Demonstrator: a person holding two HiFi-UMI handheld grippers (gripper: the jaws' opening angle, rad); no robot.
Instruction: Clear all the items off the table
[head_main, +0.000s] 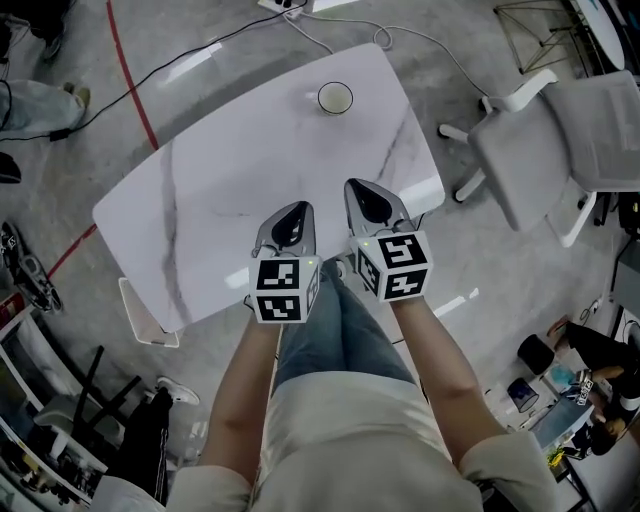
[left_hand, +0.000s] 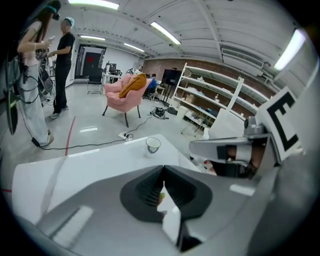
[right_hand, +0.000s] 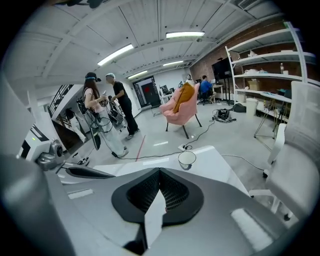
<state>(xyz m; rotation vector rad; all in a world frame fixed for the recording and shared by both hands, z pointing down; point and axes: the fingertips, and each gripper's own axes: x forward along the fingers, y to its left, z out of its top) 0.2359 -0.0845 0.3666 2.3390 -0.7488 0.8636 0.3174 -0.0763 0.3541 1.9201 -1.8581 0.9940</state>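
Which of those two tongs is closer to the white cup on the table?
The right, slightly. The right tongs sit over the table's near edge, almost straight before the cup; the left tongs lie beside them, a little further back.

A single white cup (head_main: 335, 98) stands upright on the desk (head_main: 230, 190), its round mouth open and ringed by a thin dark rim. It sits in the upper middle of the head view, near the far edge of the grey-veined white marble top, alone on the surface.
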